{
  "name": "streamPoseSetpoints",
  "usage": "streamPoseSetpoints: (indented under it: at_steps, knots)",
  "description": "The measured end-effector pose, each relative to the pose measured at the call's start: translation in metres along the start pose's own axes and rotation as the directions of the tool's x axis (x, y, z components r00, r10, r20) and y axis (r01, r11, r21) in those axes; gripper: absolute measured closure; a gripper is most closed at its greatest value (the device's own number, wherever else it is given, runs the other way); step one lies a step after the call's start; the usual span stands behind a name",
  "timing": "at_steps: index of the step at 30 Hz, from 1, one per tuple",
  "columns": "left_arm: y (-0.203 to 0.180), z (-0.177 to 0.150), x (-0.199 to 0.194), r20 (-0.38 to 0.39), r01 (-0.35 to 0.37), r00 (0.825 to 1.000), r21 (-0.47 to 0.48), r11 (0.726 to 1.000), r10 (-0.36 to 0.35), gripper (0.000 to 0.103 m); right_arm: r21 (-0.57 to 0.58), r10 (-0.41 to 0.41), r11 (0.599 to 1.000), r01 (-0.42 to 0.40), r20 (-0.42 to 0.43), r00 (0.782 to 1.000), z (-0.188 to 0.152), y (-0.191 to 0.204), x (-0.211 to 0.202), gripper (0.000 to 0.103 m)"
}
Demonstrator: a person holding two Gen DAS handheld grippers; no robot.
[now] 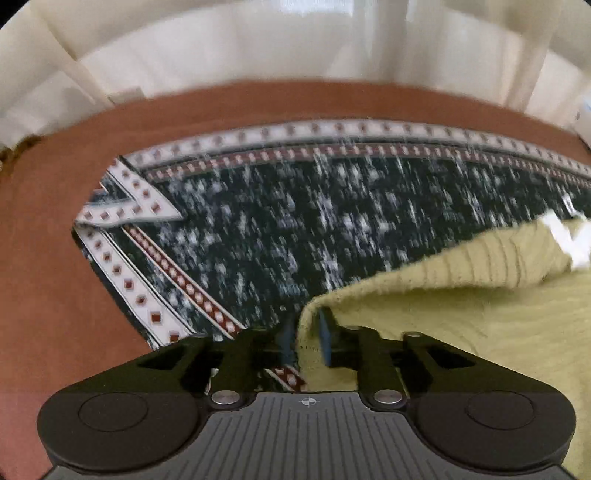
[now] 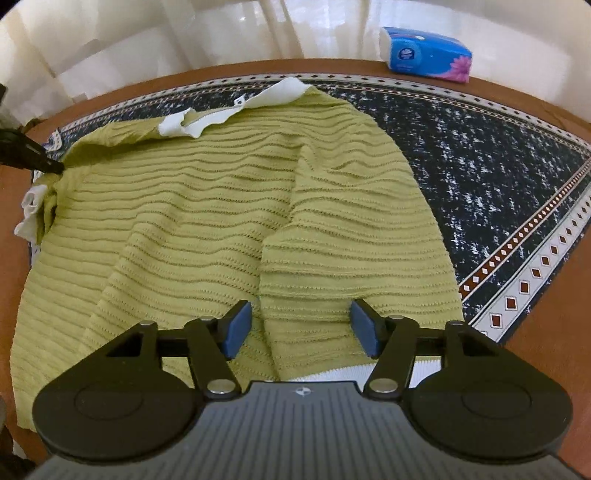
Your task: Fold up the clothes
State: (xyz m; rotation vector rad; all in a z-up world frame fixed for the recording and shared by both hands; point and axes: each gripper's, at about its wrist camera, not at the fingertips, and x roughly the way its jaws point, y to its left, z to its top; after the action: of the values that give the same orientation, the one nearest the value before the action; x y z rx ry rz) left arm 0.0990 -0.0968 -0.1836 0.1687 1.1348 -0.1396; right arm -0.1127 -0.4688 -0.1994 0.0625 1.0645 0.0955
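A yellow-green ribbed knit top (image 2: 207, 206) with white collar trim (image 2: 236, 110) lies spread on a dark patterned mat (image 2: 480, 155). My right gripper (image 2: 301, 328) is open just above the top's near part, empty. My left gripper (image 1: 308, 332) is shut on an edge of the top (image 1: 461, 295) and lifts it off the mat (image 1: 277, 221); the view is blurred. In the right wrist view the left gripper's tip (image 2: 48, 164) shows at the far left, pinching the top's edge there.
The mat lies on a brown wooden table (image 1: 55, 258), (image 2: 546, 332). A blue tissue pack (image 2: 428, 53) sits at the table's far right edge. White curtains (image 2: 258, 29) hang behind the table.
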Motion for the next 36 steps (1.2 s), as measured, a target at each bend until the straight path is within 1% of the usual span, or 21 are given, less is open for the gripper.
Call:
streamPoseSetpoints:
  at_steps: [1,3,5,7,8,10,12,13,15,16,19,21,23,25,27,31,33,34,35,36]
  knots:
    - [0.001,0.000,-0.001,0.007,-0.001,1.000,-0.003,1.000,0.001,0.047,-0.009,-0.002,1.000,0.002,-0.007,1.000,0.001,0.001,0.001,0.036]
    - [0.008,0.002,-0.009,0.014,0.018,1.000,-0.004,1.000,-0.018,0.047,-0.017,-0.005,1.000,0.004,-0.020,1.000,0.004,0.003,0.000,0.035]
    - [0.009,0.003,-0.029,0.061,0.035,0.997,0.020,0.999,-0.036,0.047,0.006,0.000,1.000,0.000,0.014,1.000,0.010,0.002,-0.011,0.037]
    - [0.009,0.005,-0.048,0.108,0.057,0.992,0.051,0.997,-0.062,0.046,0.045,0.028,0.999,-0.031,0.065,0.997,0.021,-0.002,-0.027,0.037]
    - [0.003,0.006,-0.056,0.129,0.086,0.987,0.086,0.993,-0.097,0.046,0.065,0.043,0.997,-0.049,0.092,0.995,0.028,-0.004,-0.035,0.037]
    - [-0.010,0.006,-0.071,0.167,0.142,0.971,0.163,0.976,-0.170,0.046,0.067,0.060,0.995,-0.069,0.128,0.990,0.047,-0.007,-0.044,0.037]
    - [-0.036,0.004,-0.078,0.188,0.191,0.951,0.272,0.943,-0.247,0.044,0.056,0.069,0.995,-0.079,0.154,0.986,0.069,-0.007,-0.045,0.037]
    - [-0.050,0.003,-0.080,0.192,0.211,0.940,0.325,0.922,-0.283,0.044,0.048,0.069,0.996,-0.078,0.164,0.984,0.080,-0.005,-0.045,0.037]
    - [-0.080,0.001,-0.078,0.183,0.241,0.919,0.440,0.865,-0.349,0.044,0.027,0.068,0.997,-0.074,0.177,0.982,0.104,-0.001,-0.040,0.037]
    - [-0.096,-0.002,-0.074,0.174,0.237,0.915,0.494,0.836,-0.363,0.044,0.011,0.070,0.997,-0.074,0.179,0.981,0.114,0.000,-0.036,0.037]
    - [-0.136,-0.010,-0.061,0.150,0.190,0.923,0.625,0.758,-0.354,0.044,-0.045,0.083,0.996,-0.076,0.171,0.982,0.140,0.001,-0.022,0.037]
    - [-0.151,-0.013,-0.051,0.132,0.177,0.928,0.665,0.726,-0.348,0.044,-0.099,0.096,0.992,-0.082,0.153,0.984,0.154,0.001,-0.007,0.037]
    - [-0.156,-0.011,-0.039,0.125,0.163,0.938,0.665,0.729,-0.324,0.044,-0.161,0.110,0.983,-0.088,0.128,0.986,0.166,0.001,0.010,0.037]
    - [-0.157,-0.008,-0.032,0.115,0.161,0.945,0.654,0.739,-0.307,0.044,-0.209,0.124,0.973,-0.100,0.103,0.987,0.173,0.000,0.025,0.037]
    - [-0.156,-0.005,-0.029,0.094,0.175,0.947,0.653,0.737,-0.308,0.044,-0.255,0.151,0.959,-0.127,0.076,0.986,0.179,-0.002,0.037,0.037]
    - [-0.158,-0.002,-0.016,0.085,0.138,0.961,0.674,0.726,-0.262,0.044,-0.340,0.181,0.927,-0.161,0.028,0.983,0.185,-0.002,0.061,0.037]
    - [-0.156,0.001,-0.012,0.074,0.144,0.963,0.673,0.725,-0.260,0.044,-0.368,0.187,0.914,-0.170,0.011,0.982,0.185,-0.002,0.072,0.037]
    - [-0.155,0.002,-0.011,0.069,0.150,0.962,0.672,0.725,-0.263,0.049,-0.382,0.190,0.908,-0.174,0.003,0.982,0.185,-0.002,0.078,0.037]
    - [-0.154,0.004,-0.010,0.069,0.154,0.961,0.670,0.727,-0.268,0.061,-0.394,0.191,0.902,-0.176,-0.002,0.982,0.186,-0.002,0.083,0.037]
    - [-0.153,0.006,-0.009,0.070,0.161,0.959,0.664,0.730,-0.274,0.085,-0.405,0.192,0.897,-0.177,-0.004,0.981,0.187,-0.002,0.087,0.037]
